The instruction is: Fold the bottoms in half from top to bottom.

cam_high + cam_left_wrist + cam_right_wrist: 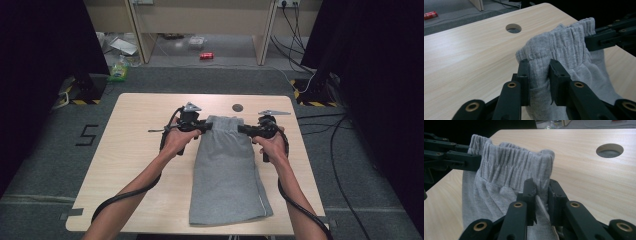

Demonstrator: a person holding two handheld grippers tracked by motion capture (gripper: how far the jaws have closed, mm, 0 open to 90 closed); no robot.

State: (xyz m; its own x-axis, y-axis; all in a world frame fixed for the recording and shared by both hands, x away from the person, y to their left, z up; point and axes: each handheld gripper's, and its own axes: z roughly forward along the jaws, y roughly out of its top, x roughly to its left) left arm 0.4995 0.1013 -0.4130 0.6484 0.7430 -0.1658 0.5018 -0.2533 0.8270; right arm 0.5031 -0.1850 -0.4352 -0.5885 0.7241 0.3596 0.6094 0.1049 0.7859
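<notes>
A pair of grey shorts (227, 170) lies lengthwise down the middle of the bench (135, 150), a pale wood-grain top with rounded corners and a round hole (237, 107) near its far edge. The cloth is soft, heathered jersey; its waistband (571, 40) is ribbed and gathered with elastic, puckered into fine vertical pleats, with a stitched seam running below it. The waistband end is raised off the wood at the far end, while the legs rest flat toward the near edge, a thin pale stripe down one side.

The left gripper (204, 127) has its black, blocky fingers (524, 75) narrowed on one corner of the waistband, the fabric bunched between them. The right gripper (242, 129) pinches the opposite corner the same way, its fingers (530, 195) pressing a fold of grey cloth. The band is stretched between the two. Each gripper is matte black plastic with brass-coloured pivot rivets, and a thick black cable trails along each forearm.
</notes>
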